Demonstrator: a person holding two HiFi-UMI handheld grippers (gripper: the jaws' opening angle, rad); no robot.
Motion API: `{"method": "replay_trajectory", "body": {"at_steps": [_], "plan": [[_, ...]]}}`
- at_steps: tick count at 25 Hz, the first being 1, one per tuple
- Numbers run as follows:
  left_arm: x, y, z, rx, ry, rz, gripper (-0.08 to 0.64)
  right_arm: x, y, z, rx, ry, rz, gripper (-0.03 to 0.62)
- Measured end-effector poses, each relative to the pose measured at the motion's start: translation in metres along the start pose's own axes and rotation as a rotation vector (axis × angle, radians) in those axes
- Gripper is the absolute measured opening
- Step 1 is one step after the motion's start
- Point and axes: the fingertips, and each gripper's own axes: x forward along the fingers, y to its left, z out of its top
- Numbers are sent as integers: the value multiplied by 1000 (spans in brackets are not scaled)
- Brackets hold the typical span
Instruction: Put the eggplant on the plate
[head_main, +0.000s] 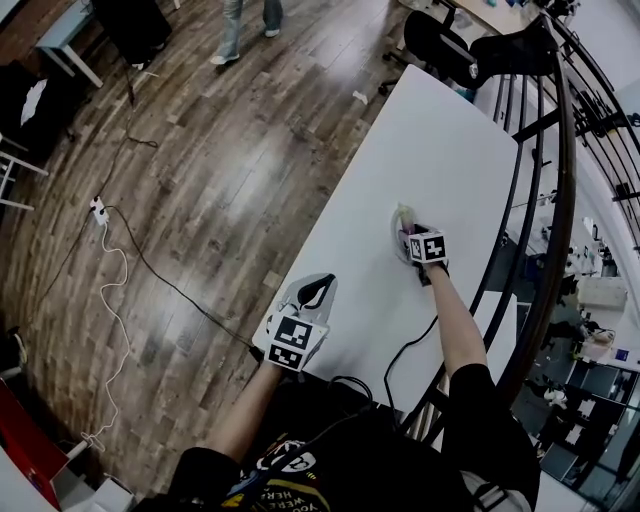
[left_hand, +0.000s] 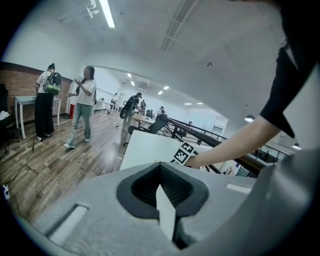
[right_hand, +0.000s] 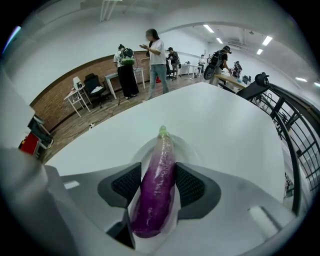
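A purple eggplant (right_hand: 156, 192) with a pale green tip lies lengthwise between the jaws of my right gripper (right_hand: 157, 176), whose dark pads press it on both sides. Its tip points out over a white plate (right_hand: 191, 146) on the white table (head_main: 440, 150). The head view shows the right gripper (head_main: 414, 240) out at arm's length mid-table, with the green tip of the eggplant (head_main: 403, 213) poking past it; the plate is barely distinguishable there. My left gripper (head_main: 312, 291) hovers at the table's near left edge, jaws together with nothing in them (left_hand: 161, 189).
A dark curved railing (head_main: 555, 200) runs along the table's right side. Left of the table is wooden floor with a black cable (head_main: 160, 275). Black chairs (head_main: 440, 45) stand at the far end. Two people (right_hand: 150, 60) stand on the floor far off.
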Motion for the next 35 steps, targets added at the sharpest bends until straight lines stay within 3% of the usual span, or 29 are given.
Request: {"method": "replay_trajectory", "body": {"at_steps": [8,11,13,17,26,30,35], "plan": [[-5,-13,4,17,-8,-56,5,-47,-3,17,55,-139,-52,212],[-7,-15,9,45,-16,-79,5,-86,3,17,101,-246,-90,142],[-7,-16,15,76,-21,-98,5,-121,9,18,125,-335,-131,53],[-9,-23,27,110,-35,-118,5,-202,37,13,171,-505,-197,2],[-17,-86,46,174,-65,-178,5,-356,104,-77,387,-710,-263,2],[-17,-107,49,218,-68,-210,5,-375,131,-109,460,-748,-262,2],[-21,-134,48,251,-70,-238,5,-386,145,-130,468,-744,-276,0]]}}
